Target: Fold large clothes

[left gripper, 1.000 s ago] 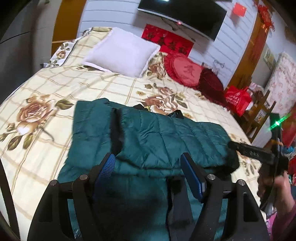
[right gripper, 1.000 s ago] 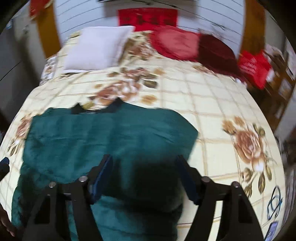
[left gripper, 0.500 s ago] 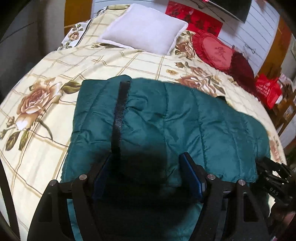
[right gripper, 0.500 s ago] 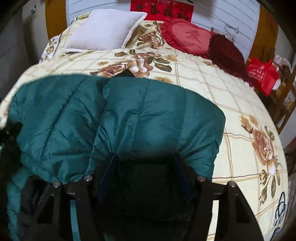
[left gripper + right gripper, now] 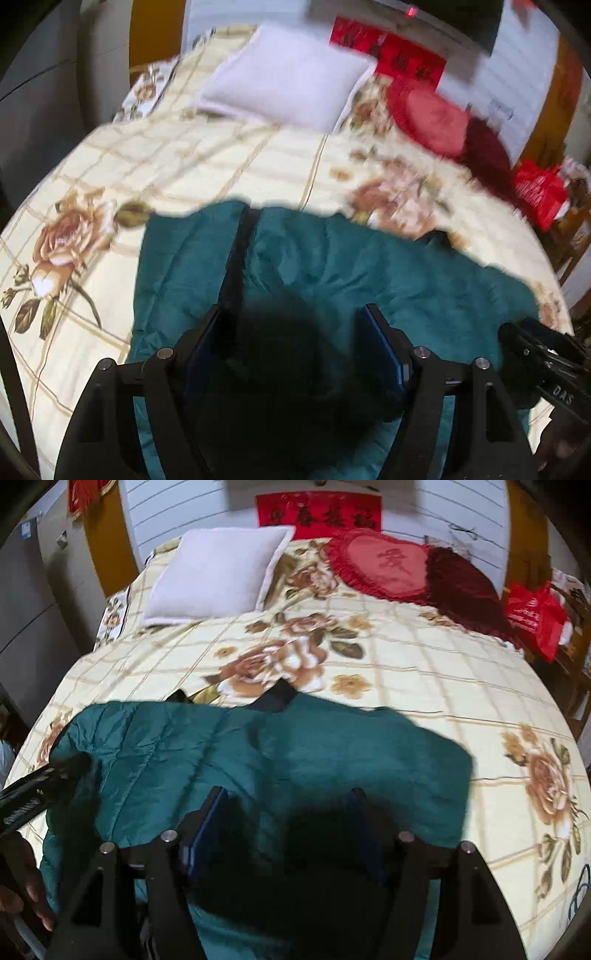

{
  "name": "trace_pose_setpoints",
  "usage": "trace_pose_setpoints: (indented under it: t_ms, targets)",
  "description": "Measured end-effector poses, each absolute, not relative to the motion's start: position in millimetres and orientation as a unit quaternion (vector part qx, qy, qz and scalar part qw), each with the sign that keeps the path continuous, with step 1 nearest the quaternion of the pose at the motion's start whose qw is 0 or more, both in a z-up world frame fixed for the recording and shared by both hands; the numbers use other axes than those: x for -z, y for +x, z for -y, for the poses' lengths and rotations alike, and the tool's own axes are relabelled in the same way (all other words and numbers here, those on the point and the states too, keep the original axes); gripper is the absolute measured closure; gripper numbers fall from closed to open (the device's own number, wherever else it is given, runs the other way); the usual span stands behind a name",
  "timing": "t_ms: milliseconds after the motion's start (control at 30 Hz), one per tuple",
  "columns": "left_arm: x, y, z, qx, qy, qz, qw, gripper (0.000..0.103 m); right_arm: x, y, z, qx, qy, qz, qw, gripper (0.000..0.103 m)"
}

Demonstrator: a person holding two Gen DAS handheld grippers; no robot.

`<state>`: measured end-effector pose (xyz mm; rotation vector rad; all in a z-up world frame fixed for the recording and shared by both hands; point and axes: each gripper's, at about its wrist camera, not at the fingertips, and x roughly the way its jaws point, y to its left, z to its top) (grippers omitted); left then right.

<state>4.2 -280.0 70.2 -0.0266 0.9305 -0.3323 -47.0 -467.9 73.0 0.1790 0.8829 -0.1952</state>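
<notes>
STATE: I saw the dark teal quilted puffer jacket (image 5: 280, 760) lying part-folded on the floral cream bed (image 5: 424, 672) | GRIP: left hand-held gripper (image 5: 295, 332) and right hand-held gripper (image 5: 284, 812) both spread wide, grasping nothing | RISK: I judged the slick padded fold could spring back or slide once unsupported; a shallow pinch would catch only the top layer.

A wide bed (image 5: 424, 672) fills the view, spread with a cream checked cover printed with big roses. On it, near the foot, lies the teal quilted jacket (image 5: 295, 760), folded and flat. Up at the head rest a white pillow (image 5: 218, 576), a red heart-shaped cushion (image 5: 384, 565) and, touching that, a dark maroon cushion (image 5: 461, 587).
</notes>
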Motion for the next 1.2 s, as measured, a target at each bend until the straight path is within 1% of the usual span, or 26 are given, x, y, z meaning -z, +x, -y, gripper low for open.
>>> trace_pose_setpoints:
  t_ms: [67, 200, 400, 467, 600, 633, 767, 800, 867, 1000, 1100, 1200]
  targets:
    - [-66, 0, 271, 0.16, -0.026, -0.447, 0.879, 0.049, -56, -39, 451, 0.088, 0.059, -0.445, 0.889, 0.033]
    - [-77, -15, 242, 0.177, -0.058, -0.434, 0.882, 0.049, -41, -51, 432, 0.077, 0.007, -0.437, 0.896, 0.033]
    - [-116, -21, 230, 0.181, -0.08, -0.386, 0.901, 0.049, -51, -61, 446, 0.056, 0.043, -0.453, 0.889, 0.033]
    - [-120, -17, 239, 0.184, -0.074, -0.384, 0.902, 0.049, -64, -71, 453, 0.055, 0.059, -0.44, 0.894, 0.033]
    - [-102, -3, 264, 0.175, -0.036, -0.399, 0.899, 0.049, -83, -83, 469, 0.084, 0.058, -0.405, 0.909, 0.032]
    - [-94, 1, 270, 0.17, -0.026, -0.408, 0.897, 0.049, -84, -81, 473, 0.096, 0.052, -0.406, 0.907, 0.03]
    - [-61, 13, 282, 0.15, -0.002, -0.441, 0.885, 0.049, -75, -70, 493, 0.133, 0.036, -0.412, 0.901, 0.029]
    - [-55, 12, 283, 0.149, 0.0, -0.438, 0.887, 0.049, -66, -64, 499, 0.14, 0.039, -0.422, 0.895, 0.026]
    - [-50, 9, 286, 0.149, 0.011, -0.429, 0.891, 0.047, -50, -57, 506, 0.143, 0.052, -0.438, 0.886, 0.023]
    - [-46, 8, 290, 0.151, 0.025, -0.422, 0.893, 0.047, -35, -55, 504, 0.153, 0.044, -0.429, 0.889, 0.02]
    - [-45, 9, 290, 0.153, 0.024, -0.422, 0.893, 0.047, -42, -57, 503, 0.149, 0.04, -0.44, 0.885, 0.02]
    - [-44, 9, 290, 0.153, 0.027, -0.421, 0.894, 0.046, -62, -75, 502, 0.146, 0.047, -0.429, 0.89, 0.02]
